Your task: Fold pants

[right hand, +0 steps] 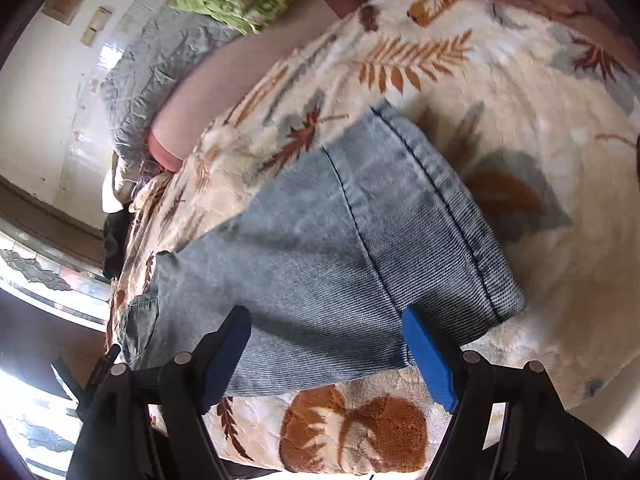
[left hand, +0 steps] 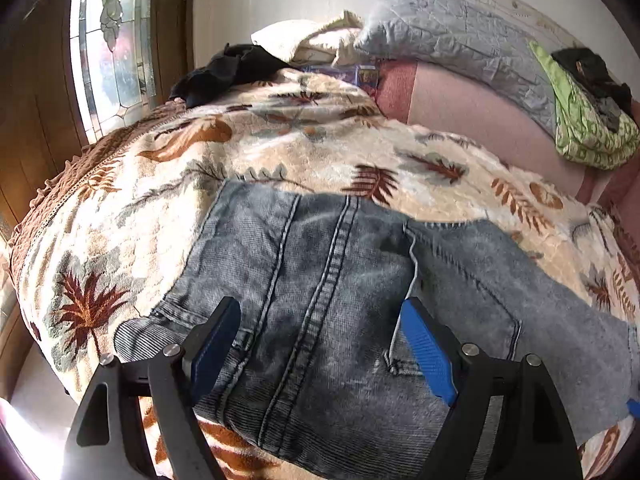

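Observation:
Light-blue jeans (left hand: 320, 280) lie on a cream leaf-patterned blanket (left hand: 280, 152) on a bed. The left wrist view shows the waist and seat end with seams and a back pocket. My left gripper (left hand: 320, 312) is open, its blue-padded fingers (left hand: 428, 352) spread just above the seat of the jeans, holding nothing. The right wrist view shows the leg end of the jeans (right hand: 360, 248), with the stitched hem at the right. My right gripper (right hand: 326, 320) is open above the leg near the hem, empty.
At the bed's far side lie a grey quilted pillow (left hand: 460, 36), a green patterned cloth (left hand: 588, 128), a black garment (left hand: 228, 72) and a pink sheet (left hand: 480, 120). A stained-glass window (left hand: 112, 40) stands at the left. The blanket (right hand: 520, 80) stretches beyond the hem.

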Demonstrator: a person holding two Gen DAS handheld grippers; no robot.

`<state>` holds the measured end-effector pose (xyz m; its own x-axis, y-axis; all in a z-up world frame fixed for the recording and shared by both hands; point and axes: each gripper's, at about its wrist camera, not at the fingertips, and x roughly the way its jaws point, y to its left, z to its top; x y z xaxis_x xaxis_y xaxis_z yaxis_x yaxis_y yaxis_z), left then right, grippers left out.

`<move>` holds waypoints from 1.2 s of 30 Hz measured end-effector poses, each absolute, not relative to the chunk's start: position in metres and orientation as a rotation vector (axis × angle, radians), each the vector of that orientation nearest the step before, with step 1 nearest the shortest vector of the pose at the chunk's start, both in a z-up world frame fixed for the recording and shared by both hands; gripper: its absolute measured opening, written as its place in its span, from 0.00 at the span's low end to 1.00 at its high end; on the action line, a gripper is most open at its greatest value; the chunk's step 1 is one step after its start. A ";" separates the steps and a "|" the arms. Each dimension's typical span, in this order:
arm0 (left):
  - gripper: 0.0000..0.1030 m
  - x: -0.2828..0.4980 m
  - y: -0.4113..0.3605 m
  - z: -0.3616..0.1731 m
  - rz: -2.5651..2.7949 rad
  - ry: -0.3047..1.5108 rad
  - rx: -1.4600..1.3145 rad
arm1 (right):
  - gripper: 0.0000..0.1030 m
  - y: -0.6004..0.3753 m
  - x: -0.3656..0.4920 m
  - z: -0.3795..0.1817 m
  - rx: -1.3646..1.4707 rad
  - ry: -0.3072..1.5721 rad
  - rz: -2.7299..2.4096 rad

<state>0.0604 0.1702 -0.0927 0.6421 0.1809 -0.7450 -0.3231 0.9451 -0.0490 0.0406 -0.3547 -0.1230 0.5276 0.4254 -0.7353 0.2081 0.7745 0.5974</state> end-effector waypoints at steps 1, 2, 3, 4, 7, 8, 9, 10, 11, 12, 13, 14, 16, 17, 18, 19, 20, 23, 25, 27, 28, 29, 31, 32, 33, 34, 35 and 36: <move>0.80 0.061 0.168 -0.097 0.288 0.855 -0.155 | 0.78 -0.354 0.041 -0.117 0.697 1.021 0.132; 0.80 0.058 0.165 -0.097 0.296 0.847 -0.123 | 0.79 -0.350 0.043 -0.108 0.683 1.020 0.137; 0.80 0.053 0.163 -0.092 0.296 0.817 -0.104 | 0.79 -0.345 0.046 -0.096 0.671 0.991 0.170; 0.80 0.047 0.160 -0.086 0.283 0.786 -0.103 | 0.79 -0.338 0.050 -0.084 0.651 0.963 0.201; 0.80 0.031 0.147 -0.071 0.184 0.717 -0.105 | 0.79 -0.304 0.075 -0.066 0.610 0.967 0.340; 0.80 0.029 0.140 -0.071 0.146 0.718 -0.090 | 0.79 -0.291 0.086 -0.067 0.616 0.983 0.389; 0.80 0.031 0.134 -0.074 0.109 0.734 -0.076 | 0.79 -0.276 0.099 -0.069 0.616 0.999 0.425; 0.80 0.034 0.131 -0.079 0.082 0.761 -0.067 | 0.79 -0.259 0.113 -0.074 0.620 1.019 0.480; 0.80 0.038 0.129 -0.085 0.075 0.792 -0.060 | 0.79 -0.243 0.127 -0.079 0.645 1.039 0.541; 0.80 0.041 0.130 -0.090 0.086 0.817 -0.056 | 0.79 -0.228 0.141 -0.087 0.685 1.068 0.596; 0.80 0.044 0.132 -0.096 0.101 0.840 -0.056 | 0.79 -0.212 0.155 -0.097 0.725 1.112 0.653; 0.80 0.045 0.136 -0.100 0.112 0.859 -0.062 | 0.79 -0.200 0.169 -0.107 0.730 1.147 0.684; 0.80 0.047 0.141 -0.103 0.118 0.867 -0.077 | 0.78 -0.190 0.192 -0.125 0.612 1.158 0.555; 0.80 0.046 0.141 -0.103 0.122 0.863 -0.074 | 0.77 -0.195 0.204 -0.140 0.630 1.197 0.483; 0.80 0.045 0.141 -0.103 0.128 0.858 -0.068 | 0.77 -0.204 0.211 -0.150 0.734 1.199 0.476; 0.80 0.045 0.141 -0.104 0.128 0.858 -0.065 | 0.77 -0.211 0.212 -0.149 0.797 1.176 0.474; 0.80 0.045 0.141 -0.104 0.130 0.857 -0.062 | 0.77 -0.213 0.210 -0.140 0.787 1.147 0.470; 0.80 0.048 0.141 -0.103 0.137 0.847 -0.071 | 0.78 -0.202 0.200 -0.119 0.752 1.107 0.545; 0.80 0.050 0.144 -0.102 0.140 0.846 -0.096 | 0.78 -0.182 0.204 -0.124 0.738 1.150 0.614; 0.80 0.050 0.147 -0.101 0.137 0.841 -0.125 | 0.75 -0.171 0.215 -0.142 0.644 1.200 0.556; 0.80 0.050 0.148 -0.100 0.136 0.839 -0.137 | 0.75 -0.176 0.217 -0.151 0.699 1.202 0.531; 0.80 0.049 0.149 -0.099 0.136 0.835 -0.148 | 0.75 -0.185 0.214 -0.148 0.777 1.173 0.505; 0.80 0.046 0.151 -0.096 0.137 0.818 -0.171 | 0.75 -0.190 0.197 -0.123 0.740 1.111 0.489; 0.80 0.046 0.151 -0.095 0.141 0.810 -0.178 | 0.75 -0.194 0.183 -0.108 0.711 1.070 0.517; 0.80 0.046 0.151 -0.093 0.144 0.801 -0.184 | 0.75 -0.200 0.166 -0.095 0.711 1.031 0.535; 0.80 0.046 0.149 -0.090 0.141 0.790 -0.194 | 0.75 -0.211 0.146 -0.086 0.714 1.003 0.534; 0.80 0.046 0.147 -0.088 0.132 0.777 -0.203 | 0.75 -0.226 0.126 -0.080 0.723 0.980 0.522; 0.80 0.045 0.144 -0.085 0.123 0.764 -0.203 | 0.75 -0.243 0.104 -0.077 0.758 0.945 0.512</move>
